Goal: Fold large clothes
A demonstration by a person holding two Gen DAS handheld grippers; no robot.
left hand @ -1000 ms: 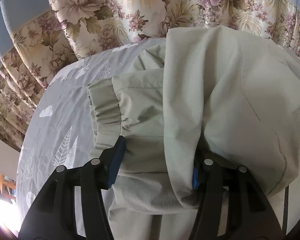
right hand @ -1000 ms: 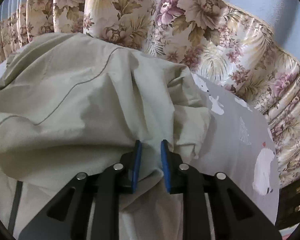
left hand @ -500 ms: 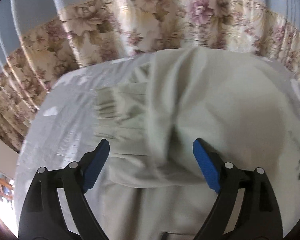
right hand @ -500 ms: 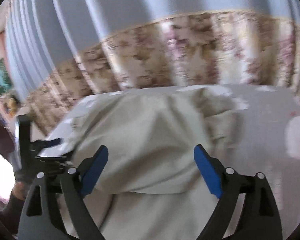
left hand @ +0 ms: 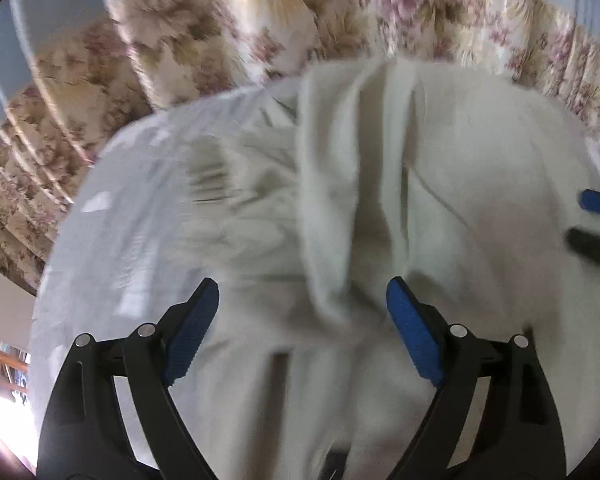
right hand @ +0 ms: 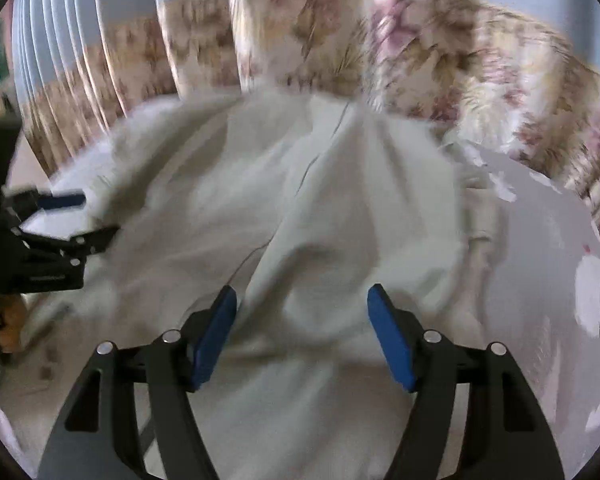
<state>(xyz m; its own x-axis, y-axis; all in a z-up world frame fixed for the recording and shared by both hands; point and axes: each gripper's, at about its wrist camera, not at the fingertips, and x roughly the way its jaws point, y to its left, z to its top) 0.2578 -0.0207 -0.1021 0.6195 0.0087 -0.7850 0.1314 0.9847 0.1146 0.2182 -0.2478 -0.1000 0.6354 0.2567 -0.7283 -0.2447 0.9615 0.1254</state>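
- A second ago the left gripper (left hand: pixel 300 316) had its blue pads (left hand: pixel 414 340) pressed against the folded edge of the pale jacket (left hand: pixel 380 200); now its jaws stand wide apart, having just been opening, and the cloth lies loose below and beyond them, gripped by neither pad.
- The right gripper (right hand: pixel 300 332) was pinched shut on a fold of the jacket (right hand: pixel 300 220) a second ago. Its jaws sprang open and have just eased a little closer together again, but they still stand apart with nothing clamped; a hump of cloth lies beyond them.
- Both grippers sit further back from the jacket than before, and both views are blurred.
- Each gripper points down at a slant toward the jacket, fingers forward.
- The jacket lies heaped in folds on the grey patterned bedsheet (left hand: pixel 112 240), its gathered elastic cuff (left hand: pixel 220 184) toward the left side in the left wrist view.
- In the right wrist view the left gripper (right hand: pixel 66 220) shows at the left edge, beside the jacket.
- A flowered curtain (right hand: pixel 420 48) hangs behind the bed.
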